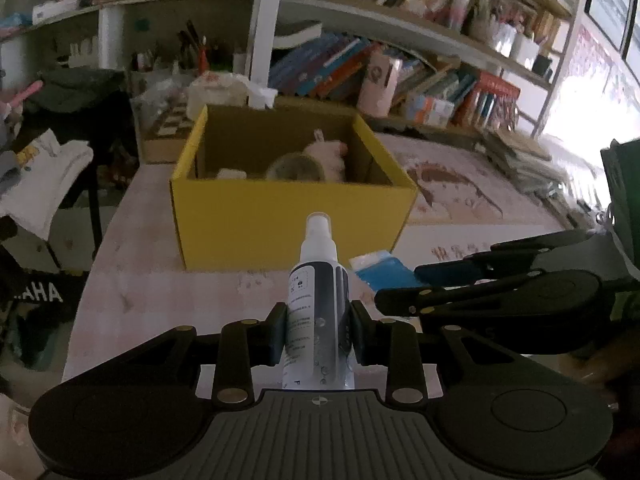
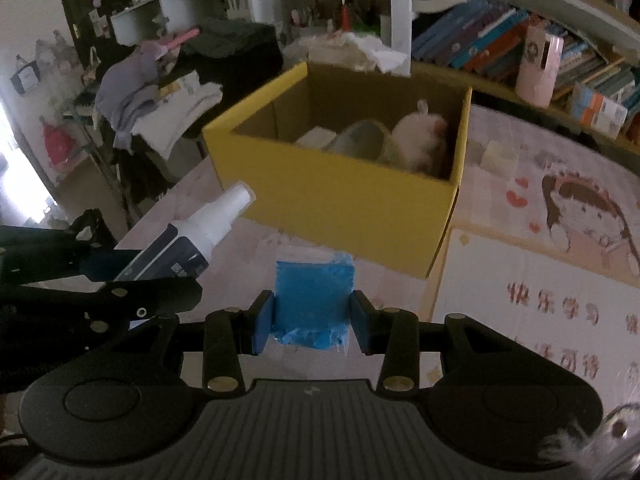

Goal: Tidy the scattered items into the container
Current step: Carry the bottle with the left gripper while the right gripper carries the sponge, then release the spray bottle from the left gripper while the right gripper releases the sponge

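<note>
My left gripper [image 1: 318,336] is shut on a white spray bottle [image 1: 318,292] with a dark label, its nozzle pointing toward the yellow cardboard box [image 1: 280,224]. In the right wrist view the same spray bottle [image 2: 188,240] pokes in from the left. My right gripper [image 2: 312,326] is shut on a blue packet [image 2: 314,300], held above the table short of the yellow box [image 2: 340,208]. That blue packet [image 1: 384,270] and the right gripper also show at the right of the left wrist view. Inside the box lie a pink plush toy [image 2: 420,140], a round greyish item [image 2: 364,138] and a small white item [image 2: 316,136].
The box stands on a table with a pink printed mat [image 2: 560,240]. A small pale block [image 2: 498,158] lies on the mat right of the box. Bookshelves [image 1: 400,72] run along the back. Clothes hang over a chair [image 2: 160,100] at the left table edge.
</note>
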Demonstrator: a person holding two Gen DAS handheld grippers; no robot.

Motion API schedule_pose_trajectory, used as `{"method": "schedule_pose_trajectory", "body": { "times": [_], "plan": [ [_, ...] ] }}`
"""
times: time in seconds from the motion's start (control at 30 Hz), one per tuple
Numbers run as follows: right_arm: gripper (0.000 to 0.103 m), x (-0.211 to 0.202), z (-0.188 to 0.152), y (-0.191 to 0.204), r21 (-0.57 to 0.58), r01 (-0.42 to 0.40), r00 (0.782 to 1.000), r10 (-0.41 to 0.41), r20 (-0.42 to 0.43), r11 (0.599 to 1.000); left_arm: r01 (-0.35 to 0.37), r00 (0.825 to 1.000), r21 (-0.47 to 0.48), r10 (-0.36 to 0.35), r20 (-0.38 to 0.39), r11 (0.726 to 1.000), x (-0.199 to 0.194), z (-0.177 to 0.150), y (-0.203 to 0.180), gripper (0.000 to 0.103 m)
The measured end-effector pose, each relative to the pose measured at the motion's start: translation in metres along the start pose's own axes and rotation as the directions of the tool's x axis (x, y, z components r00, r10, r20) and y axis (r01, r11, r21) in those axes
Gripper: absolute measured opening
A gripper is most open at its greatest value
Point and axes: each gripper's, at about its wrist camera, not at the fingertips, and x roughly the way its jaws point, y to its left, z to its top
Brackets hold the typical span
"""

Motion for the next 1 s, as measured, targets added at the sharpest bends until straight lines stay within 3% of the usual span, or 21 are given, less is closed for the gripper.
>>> {"method": "schedule_pose_trajectory", "body": {
  "times": [0.33,0.5,0.8,1.0],
  "plan": [
    [0.039,-0.013,0.055,-0.019,-0.007,0.026,0.990,-0.025,0.141,1.000,0.001,0.992,0.012,-0.003,0.123,1.000,0.002,0.050,0.011,0.031],
    [0.039,-0.002,0.091,-0.033,-0.038,0.064,0.979,-0.056,0.197,0.997,-0.034,0.984,0.039,0.027,0.175,0.999,0.018,0.082,0.015,0.031],
    [0.039,0.068,0.147,-0.055,-0.115,0.091,0.987,-0.074,0.143,0.989,-0.112,0.988,0.055,0.106,0.110,0.992,0.088,0.119,0.024,0.031],
    [0.039,0.113,0.169,-0.067,-0.113,0.070,0.996,-0.064,0.054,0.991,-0.145,0.989,0.045,0.143,0.032,0.988,0.125,0.127,0.031,0.031]
  ]
}}
